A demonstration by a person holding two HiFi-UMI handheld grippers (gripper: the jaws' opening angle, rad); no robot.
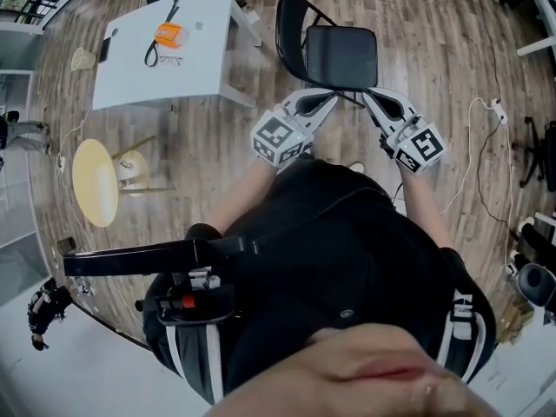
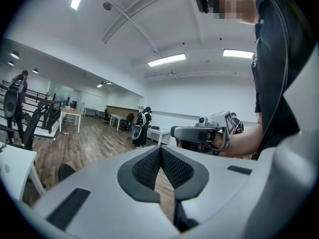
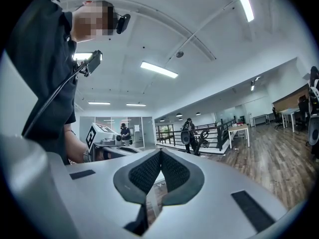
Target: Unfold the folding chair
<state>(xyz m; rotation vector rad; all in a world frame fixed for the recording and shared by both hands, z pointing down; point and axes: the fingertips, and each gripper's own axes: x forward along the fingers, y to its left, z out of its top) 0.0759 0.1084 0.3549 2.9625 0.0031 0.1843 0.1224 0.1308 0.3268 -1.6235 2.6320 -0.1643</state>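
2 empty, fully closed tools, left gripper (image 1: 325,98) and right gripper (image 1: 371,100), hover by the folding chair (image 1: 340,56).

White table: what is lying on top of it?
An orange object, a black strap beside it and a dark flat item near the table's left edge. The surface under them is covered.

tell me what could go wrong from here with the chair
1. The left gripper and the right gripper are both shut on nothing, so the folding chair stands unheld; whether it is fully open I can't tell, and it might fold back.
2. The tips angle toward each other near the chair's front edge and could knock together.
3. A white cable lies on the floor right of the chair; a foot might snag it.
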